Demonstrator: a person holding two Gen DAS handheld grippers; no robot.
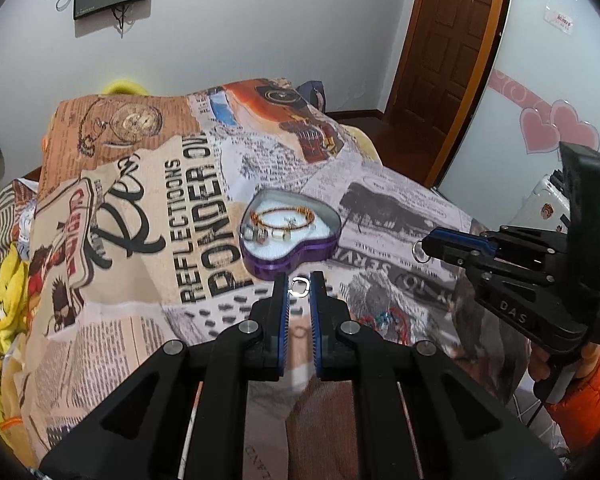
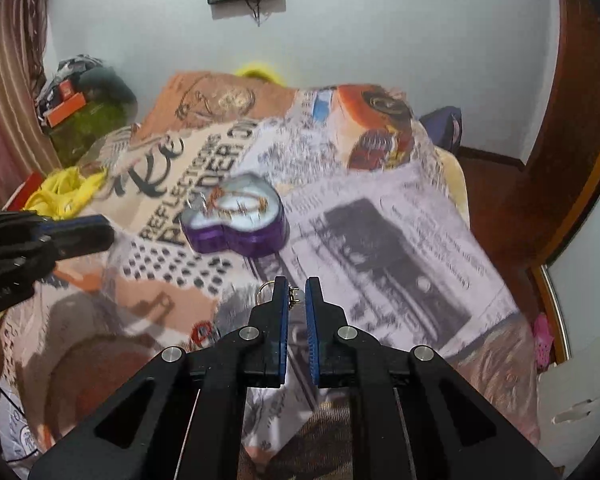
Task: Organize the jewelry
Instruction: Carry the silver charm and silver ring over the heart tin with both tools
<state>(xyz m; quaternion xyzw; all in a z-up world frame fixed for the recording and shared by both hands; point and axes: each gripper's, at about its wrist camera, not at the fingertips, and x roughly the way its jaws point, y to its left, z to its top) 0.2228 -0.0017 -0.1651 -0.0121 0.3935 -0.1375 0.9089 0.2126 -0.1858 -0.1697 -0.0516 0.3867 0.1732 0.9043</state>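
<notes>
Rings [image 1: 299, 286] are pinched in both grippers' jaws (one each); next, release into the heart-shaped box [image 1: 290, 258].

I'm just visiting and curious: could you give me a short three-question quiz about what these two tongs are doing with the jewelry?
1. True or false: the heart-shaped purple box stands open, with a gold bracelet inside.
2. What do the left tongs grip?
A. a silver ring
B. a red comb
C. a spoon
3. Fill in: the right tongs hold a small piece with a round wire ___ sticking out beside one finger.

Key: 1 true; 2 A; 3 loop.
</notes>
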